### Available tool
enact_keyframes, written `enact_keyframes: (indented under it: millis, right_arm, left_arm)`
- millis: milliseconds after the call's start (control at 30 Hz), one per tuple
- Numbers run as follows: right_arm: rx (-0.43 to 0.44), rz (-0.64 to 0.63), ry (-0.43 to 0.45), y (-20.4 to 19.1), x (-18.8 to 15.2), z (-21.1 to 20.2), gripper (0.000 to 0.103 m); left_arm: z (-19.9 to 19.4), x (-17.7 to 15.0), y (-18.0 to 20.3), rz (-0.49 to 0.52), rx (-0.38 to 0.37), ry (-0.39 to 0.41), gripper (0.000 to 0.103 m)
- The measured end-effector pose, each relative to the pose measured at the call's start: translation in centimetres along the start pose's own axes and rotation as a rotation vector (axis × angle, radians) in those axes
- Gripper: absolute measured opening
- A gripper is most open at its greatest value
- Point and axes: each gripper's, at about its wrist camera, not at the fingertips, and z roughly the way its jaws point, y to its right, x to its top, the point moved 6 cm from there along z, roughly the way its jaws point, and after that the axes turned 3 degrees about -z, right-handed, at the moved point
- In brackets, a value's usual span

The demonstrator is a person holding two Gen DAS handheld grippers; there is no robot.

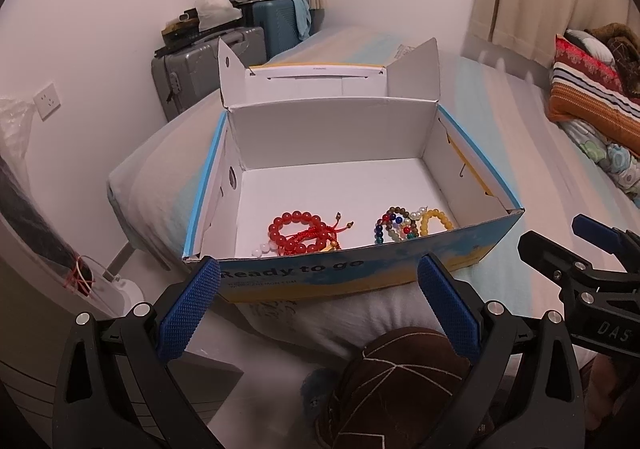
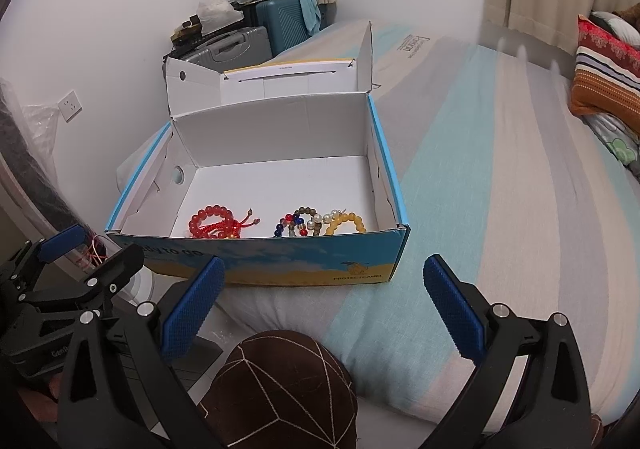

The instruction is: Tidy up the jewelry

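The bead bracelets (image 1: 306, 233), red at left and mixed colours (image 2: 320, 224) at right, are gathered near the front wall of the open shoebox (image 1: 400, 261) on the bed (image 2: 500, 169), so sorting is judged nearly done, while both the left gripper (image 1: 318, 301) and the right gripper (image 2: 320, 305) are held released and empty.

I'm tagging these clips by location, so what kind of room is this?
Most likely a bedroom: the open box of bracelets sits on a bed with striped sheets, a pillow lies at its far end, and suitcases stand against the wall.
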Motion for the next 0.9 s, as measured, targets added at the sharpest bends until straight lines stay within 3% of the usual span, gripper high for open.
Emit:
enact_keyframes:
  millis: [433,600,733,900]
  right_arm:
    - [0.0,-0.001,-0.002,-0.05,-0.09,0.1,0.096]
    - [0.0,-0.002,-0.002,-0.08,-0.14,0.12,0.096]
    - [-0.001,-0.001,-0.003,-0.07,-0.15,0.12,0.096]
    - [0.0,-0.002,-0.004,-0.06,-0.15,0.12,0.096]
  left_arm:
    - [0.25,-0.02,-0.41,-0.025,-0.025,-0.022,0.097]
    - [0.17,0.03,-0.29,0.003,0.014,-0.001,0.097]
    - [0.4,-0.11,-0.2,-0.008,-0.008,-0.018,0.097]
    - [0.28,-0.12,-0.32,-0.002,0.019,-0.007,0.097]
